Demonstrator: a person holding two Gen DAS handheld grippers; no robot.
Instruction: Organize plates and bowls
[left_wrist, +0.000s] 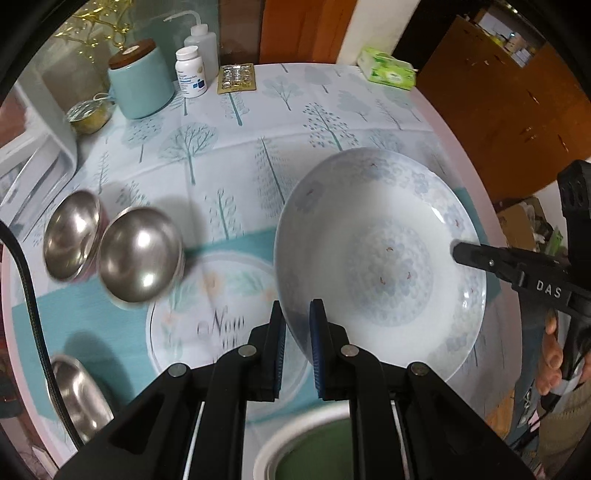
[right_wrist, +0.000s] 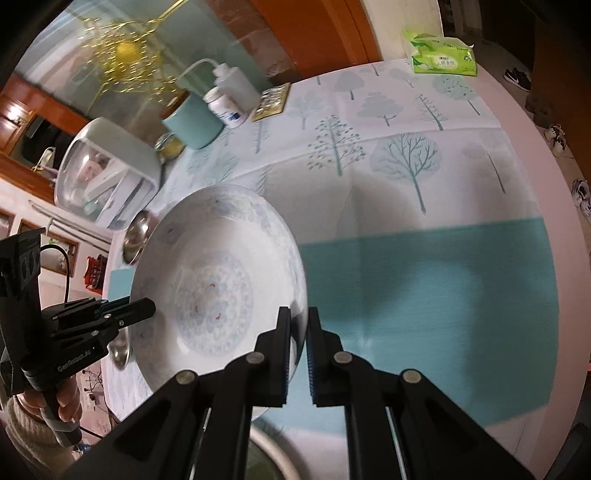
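**Deep Plate Held at Both Rims by Two Claws**

In the left wrist view, two steel bowls stand side by side at the left of the bench, touching or nearly so; motion blur softens their outlines. A third steel bowl sits at the lower left edge. Just right of the pair, a flat patterned plate lies on the tree-print cloth. At the back stand a teal canister, a white pill bottle and a green tissue pack.

The left claw is closed on the near-left rim of the white deep plate, one pad on each face of the rim. The plate is tilted and appears clear of the bench, partly above the flat plate.

At the right, the right claw is closed on the opposite rim. A person's hand holds its grip.

In the right wrist view, the same deep plate sits left of centre, with the right claw clamped on its rim.
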